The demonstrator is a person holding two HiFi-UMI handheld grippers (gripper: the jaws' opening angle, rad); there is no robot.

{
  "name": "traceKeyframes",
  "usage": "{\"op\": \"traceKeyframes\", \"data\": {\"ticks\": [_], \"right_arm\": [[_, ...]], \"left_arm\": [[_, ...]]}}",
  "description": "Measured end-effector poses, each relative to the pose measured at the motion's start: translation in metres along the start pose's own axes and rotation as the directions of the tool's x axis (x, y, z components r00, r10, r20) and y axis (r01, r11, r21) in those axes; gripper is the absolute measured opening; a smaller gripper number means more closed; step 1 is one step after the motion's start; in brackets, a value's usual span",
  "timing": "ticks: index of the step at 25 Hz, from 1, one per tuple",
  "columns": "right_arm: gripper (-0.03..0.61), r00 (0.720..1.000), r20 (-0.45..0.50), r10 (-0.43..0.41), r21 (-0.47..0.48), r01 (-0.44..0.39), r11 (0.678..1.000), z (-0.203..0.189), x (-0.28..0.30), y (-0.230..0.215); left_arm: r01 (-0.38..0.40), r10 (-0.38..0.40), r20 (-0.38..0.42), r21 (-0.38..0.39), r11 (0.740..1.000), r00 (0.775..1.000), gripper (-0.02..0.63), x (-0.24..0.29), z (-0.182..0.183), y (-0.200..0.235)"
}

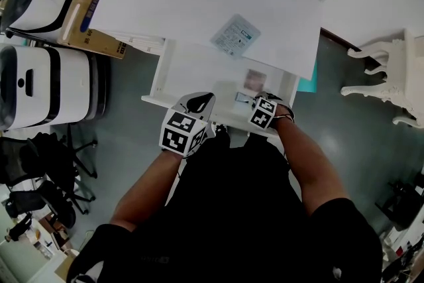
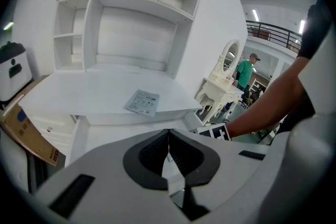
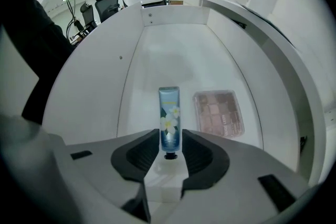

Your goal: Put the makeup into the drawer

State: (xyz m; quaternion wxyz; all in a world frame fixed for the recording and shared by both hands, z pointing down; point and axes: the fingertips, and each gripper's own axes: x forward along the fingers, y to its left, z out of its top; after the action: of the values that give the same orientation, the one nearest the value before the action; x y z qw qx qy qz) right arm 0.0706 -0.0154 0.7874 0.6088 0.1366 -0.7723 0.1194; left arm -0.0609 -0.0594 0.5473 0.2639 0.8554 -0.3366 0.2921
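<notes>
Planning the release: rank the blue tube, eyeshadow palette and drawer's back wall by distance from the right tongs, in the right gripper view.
1. The blue tube, between the right tongs.
2. The eyeshadow palette, just right of it.
3. The drawer's back wall, at the far end.

Bright, even indoor light, with fisheye bending, dark corners and soft shadows.

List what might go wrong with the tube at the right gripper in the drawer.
1. The blue tube has only its cap end between the jaws of the right gripper. On release it may roll or skew.
2. The eyeshadow palette lies close beside it in the drawer, so the tube or a jaw could knock it.
</notes>
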Motion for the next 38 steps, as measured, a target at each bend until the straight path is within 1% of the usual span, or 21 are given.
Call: {"op": "traceKeyframes", "data": {"ticks": [4, 7, 9, 11, 14, 16, 18, 19, 20, 22, 24, 26, 28, 31, 33, 35, 38], "right_arm": [[0.132, 1.000, 0.007, -0.011, 0.017, 0.011, 1.000, 0.000, -0.008, -0.002], [0.132, 0.999, 0.041, -0.026, 0.054, 0.024, 0.998, 0.003, -0.019, -0.005], [0.132, 0.997, 0.071, -0.033, 0.112, 0.025, 0.993, 0.004, -0.029, -0.006], [0.132, 0.993, 0.105, -0.045, 0.188, 0.024, 0.982, 0.006, -0.038, -0.008], [0.132, 0.981, 0.173, -0.086, 0.304, 0.030, 0.952, 0.013, -0.057, -0.015], [0.132, 0.967, 0.224, -0.123, 0.375, 0.031, 0.927, 0.019, -0.076, -0.019], [0.132, 0.940, 0.294, -0.175, 0.455, 0.024, 0.890, 0.028, -0.102, -0.025], [0.132, 0.919, 0.338, -0.205, 0.495, 0.012, 0.869, 0.033, -0.117, -0.028], [0.132, 0.892, 0.385, -0.237, 0.532, -0.004, 0.847, 0.039, -0.134, -0.031], [0.132, 0.826, 0.476, -0.302, 0.595, -0.049, 0.802, 0.050, -0.170, -0.039], [0.122, 0.766, 0.540, -0.350, 0.639, -0.103, 0.762, 0.055, -0.200, -0.042], [0.078, 0.717, 0.579, -0.389, 0.665, -0.138, 0.734, 0.057, -0.224, -0.044], [0.057, 0.678, 0.602, -0.421, 0.679, -0.159, 0.717, 0.059, -0.242, -0.046], [0.040, 0.633, 0.625, -0.457, 0.698, -0.190, 0.691, 0.059, -0.262, -0.048], [0.035, 0.610, 0.633, -0.476, 0.707, -0.206, 0.677, 0.058, -0.270, -0.050], [0.032, 0.599, 0.634, -0.490, 0.712, -0.204, 0.672, 0.057, -0.275, -0.052], [0.031, 0.600, 0.629, -0.494, 0.711, -0.188, 0.677, 0.057, -0.274, -0.054]], "left_arm": [[0.013, -0.013, 0.010, 0.004, 1.000, 1.000, 0.011, 0.002, 0.003, -0.002], [0.025, -0.025, 0.021, 0.018, 1.000, 0.999, 0.011, 0.004, 0.008, -0.005], [0.034, -0.034, 0.028, 0.028, 0.999, 0.999, 0.011, 0.006, 0.012, -0.008], [0.043, -0.044, 0.036, 0.037, 0.998, 0.998, 0.011, 0.007, 0.016, -0.010], [0.058, -0.060, 0.044, 0.048, 0.997, 0.997, 0.011, 0.010, 0.020, -0.012], [0.066, -0.068, 0.046, 0.055, 0.996, 0.997, 0.011, 0.010, 0.022, -0.014], [0.071, -0.074, 0.050, 0.062, 0.996, 0.996, 0.011, 0.011, 0.024, -0.016], [0.073, -0.076, 0.053, 0.066, 0.995, 0.996, 0.011, 0.011, 0.026, -0.016], [0.074, -0.079, 0.057, 0.070, 0.995, 0.995, 0.011, 0.010, 0.028, -0.017], [0.079, -0.084, 0.065, 0.078, 0.994, 0.994, 0.011, 0.009, 0.031, -0.017], [0.083, -0.089, 0.073, 0.085, 0.993, 0.993, 0.011, 0.007, 0.034, -0.016], [0.088, -0.095, 0.081, 0.090, 0.992, 0.992, 0.011, 0.006, 0.037, -0.015], [0.095, -0.104, 0.088, 0.095, 0.991, 0.991, 0.011, 0.005, 0.039, -0.016], [0.111, -0.120, 0.093, 0.099, 0.989, 0.988, 0.011, 0.004, 0.042, -0.018], [0.120, -0.130, 0.093, 0.106, 0.987, 0.987, 0.011, 0.004, 0.043, -0.022], [0.124, -0.135, 0.089, 0.120, 0.985, 0.987, 0.011, 0.004, 0.043, -0.025], [0.126, -0.139, 0.090, 0.141, 0.982, 0.986, 0.011, 0.004, 0.047, -0.029]]}}
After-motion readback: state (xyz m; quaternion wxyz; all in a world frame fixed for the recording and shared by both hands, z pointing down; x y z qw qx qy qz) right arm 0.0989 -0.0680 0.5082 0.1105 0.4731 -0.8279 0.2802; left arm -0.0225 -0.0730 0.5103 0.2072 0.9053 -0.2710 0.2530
